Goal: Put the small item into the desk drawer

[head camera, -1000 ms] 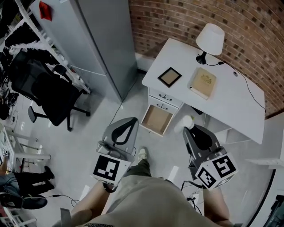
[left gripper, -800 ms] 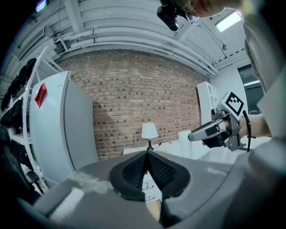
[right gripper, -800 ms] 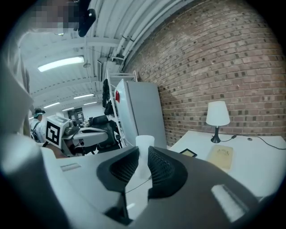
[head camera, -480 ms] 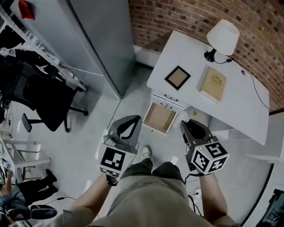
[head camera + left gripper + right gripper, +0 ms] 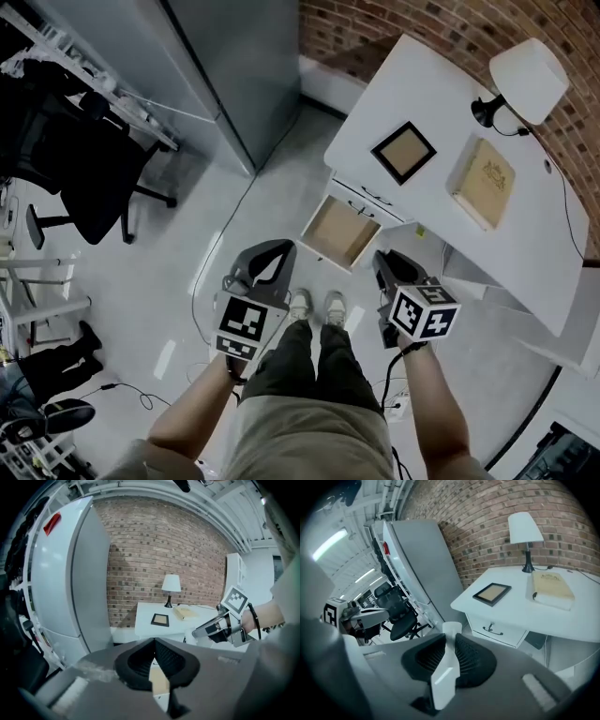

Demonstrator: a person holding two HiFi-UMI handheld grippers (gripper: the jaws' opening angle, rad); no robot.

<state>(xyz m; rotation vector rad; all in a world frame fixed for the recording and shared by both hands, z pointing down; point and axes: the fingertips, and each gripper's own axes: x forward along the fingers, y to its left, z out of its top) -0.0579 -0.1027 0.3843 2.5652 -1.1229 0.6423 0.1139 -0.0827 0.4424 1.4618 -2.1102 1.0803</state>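
My right gripper (image 5: 383, 262) (image 5: 450, 638) is shut on a small white item (image 5: 446, 667) that stands upright between its jaws; in the head view the item is hidden. The open desk drawer (image 5: 339, 232) shows a bare tan bottom, just ahead and left of that gripper. It belongs to the white desk (image 5: 441, 225) (image 5: 520, 613), whose upper drawer (image 5: 493, 629) is closed. My left gripper (image 5: 273, 257) (image 5: 154, 642) is shut with nothing in it, over the floor left of the drawer. The left gripper view shows the right gripper (image 5: 216, 625) beside the desk (image 5: 154, 613).
On the desk are a picture frame (image 5: 404, 152), a tan book (image 5: 487, 182) and a white lamp (image 5: 529, 69). A tall grey cabinet (image 5: 220, 66) stands left of the desk against the brick wall. A black office chair (image 5: 80, 183) is at far left. My feet (image 5: 319, 306) are between the grippers.
The view has closed in on the desk, which now sits higher and further right. Both grippers have drawn in toward the drawer's front. The white item at the right gripper's tip no longer shows.
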